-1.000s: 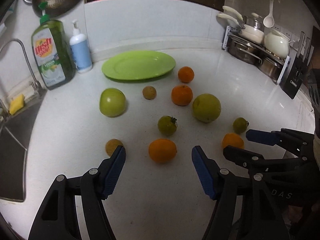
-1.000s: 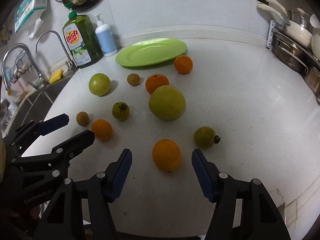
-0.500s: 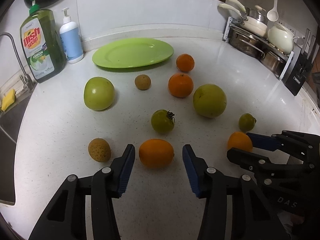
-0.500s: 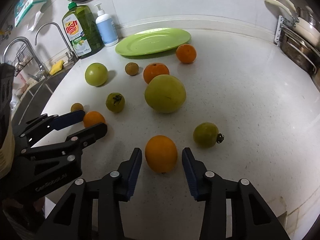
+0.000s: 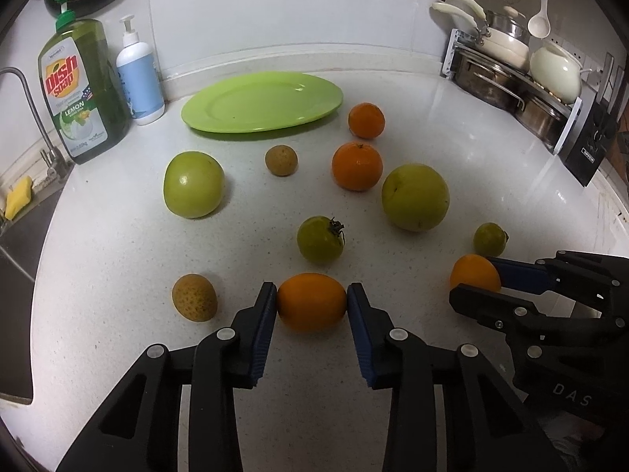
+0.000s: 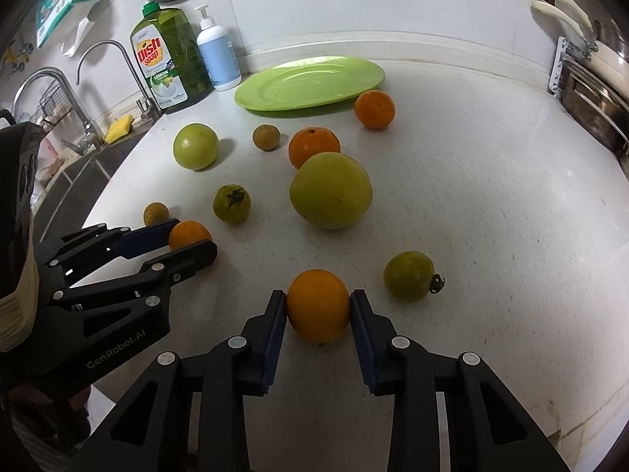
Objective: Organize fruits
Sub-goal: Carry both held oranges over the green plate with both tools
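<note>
Several fruits lie on the white counter in front of a bare green plate (image 5: 261,102). My left gripper (image 5: 310,295) is closing, and its blue pads touch both sides of an orange (image 5: 311,306) that rests on the counter. My right gripper (image 6: 317,303) is closing on another orange (image 6: 318,310) the same way, pads against its sides. In the left wrist view the right gripper (image 5: 477,277) shows at the right edge around its orange (image 5: 471,273). Two more oranges (image 5: 357,165), two large green apples (image 5: 415,196) and two green tomatoes (image 5: 320,239) lie loose.
Two small brown fruits (image 5: 194,297) sit among the rest. A dish soap bottle (image 5: 78,90) and a pump bottle (image 5: 139,78) stand at the back left beside the sink (image 6: 78,165). A rack of pots (image 5: 511,74) fills the back right.
Both grippers have narrowed from wide open until their pads reach the oranges. Each has come slightly closer to its fruit. The fruits have not moved.
</note>
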Available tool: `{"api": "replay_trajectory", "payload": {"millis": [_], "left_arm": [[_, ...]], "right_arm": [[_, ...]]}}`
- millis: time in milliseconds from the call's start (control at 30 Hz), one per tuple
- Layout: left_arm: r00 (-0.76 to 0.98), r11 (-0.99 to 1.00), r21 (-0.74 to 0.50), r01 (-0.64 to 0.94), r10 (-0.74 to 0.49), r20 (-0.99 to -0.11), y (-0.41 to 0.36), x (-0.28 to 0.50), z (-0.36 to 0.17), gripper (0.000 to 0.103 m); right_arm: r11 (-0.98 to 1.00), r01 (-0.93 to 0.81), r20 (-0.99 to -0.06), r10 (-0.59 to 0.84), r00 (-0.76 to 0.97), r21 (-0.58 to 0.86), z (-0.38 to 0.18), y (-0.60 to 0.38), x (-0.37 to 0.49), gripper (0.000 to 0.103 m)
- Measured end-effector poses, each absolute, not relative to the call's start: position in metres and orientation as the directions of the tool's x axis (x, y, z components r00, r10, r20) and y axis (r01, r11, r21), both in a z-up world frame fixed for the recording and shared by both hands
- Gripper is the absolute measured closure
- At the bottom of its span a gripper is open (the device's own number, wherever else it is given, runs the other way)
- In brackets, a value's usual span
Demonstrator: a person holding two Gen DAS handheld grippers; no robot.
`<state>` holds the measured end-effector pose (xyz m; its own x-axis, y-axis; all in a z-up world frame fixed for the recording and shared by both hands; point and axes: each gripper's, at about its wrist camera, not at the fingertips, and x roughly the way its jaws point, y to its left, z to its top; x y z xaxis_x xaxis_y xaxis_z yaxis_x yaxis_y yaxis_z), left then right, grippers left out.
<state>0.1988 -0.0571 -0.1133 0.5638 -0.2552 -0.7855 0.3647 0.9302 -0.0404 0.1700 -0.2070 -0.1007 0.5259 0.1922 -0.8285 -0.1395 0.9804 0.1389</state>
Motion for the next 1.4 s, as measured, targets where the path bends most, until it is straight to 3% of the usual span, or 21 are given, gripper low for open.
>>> {"api": "replay_trajectory", "payload": {"millis": [600, 1167, 1400], "left_arm": [[0.621, 0.944, -0.071, 0.322, -0.268, -0.737, -0.050, 0.202, -0.072, 0.067], [0.738, 0.961, -0.039, 0.274, -0.236, -0.632, -0.036, 0.224, -0.017, 0.067], [0.729, 0.960, -0.058, 0.275, -0.247, -0.639, -0.035, 0.254, -0.014, 0.067]], "right_arm": [[0.968, -0.215, -0.763, 0.235, 0.603, 0.128, -0.061, -0.201, 0.184, 0.069], [0.950, -0.293, -0.675, 0.285, 0.681, 0.106, -0.014, -0.194, 0.216, 0.069], [0.945, -0.319, -0.663, 0.281, 0.694, 0.066, -0.003, -0.187, 0.248, 0.069]]}}
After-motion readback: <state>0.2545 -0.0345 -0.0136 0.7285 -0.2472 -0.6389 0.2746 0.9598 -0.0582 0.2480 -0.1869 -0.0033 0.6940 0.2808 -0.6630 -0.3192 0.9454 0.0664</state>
